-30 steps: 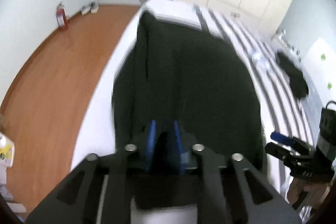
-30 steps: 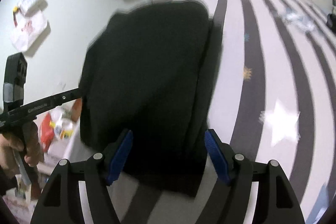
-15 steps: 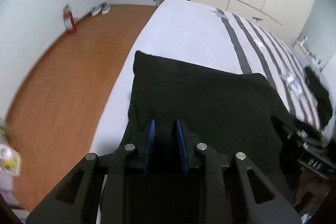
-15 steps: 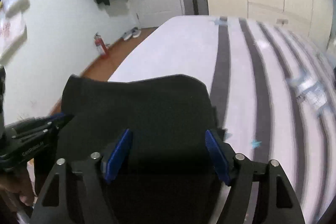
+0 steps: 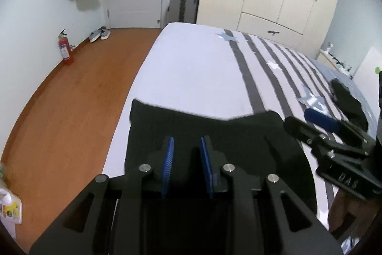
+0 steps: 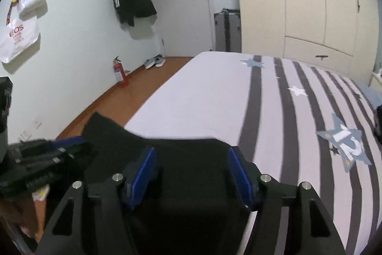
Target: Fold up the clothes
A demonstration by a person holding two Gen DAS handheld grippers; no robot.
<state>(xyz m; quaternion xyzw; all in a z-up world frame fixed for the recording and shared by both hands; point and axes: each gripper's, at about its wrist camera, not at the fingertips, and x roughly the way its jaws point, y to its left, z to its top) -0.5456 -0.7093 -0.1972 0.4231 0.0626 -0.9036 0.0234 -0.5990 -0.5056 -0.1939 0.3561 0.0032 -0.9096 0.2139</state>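
Here the black garment is clamped by the left hand-held gripper over the bed, apparently so a fold can be laid. The right hand-held gripper is closing, its pads apart around the cloth.

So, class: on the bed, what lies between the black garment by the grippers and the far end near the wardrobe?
Only bare bedsheet, white with grey stripes and stars; the right wrist view shows nothing resting beyond the black garment.

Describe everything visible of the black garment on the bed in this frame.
The black garment is plain, matte, soft-looking cloth with no visible print. It lies at the near corner of the striped bed, its far edge sagging slightly in the middle. The left gripper has narrow jaws with cloth between them; whether they pinch it is unclear. The right gripper is closing, its pads not yet pressing the cloth.
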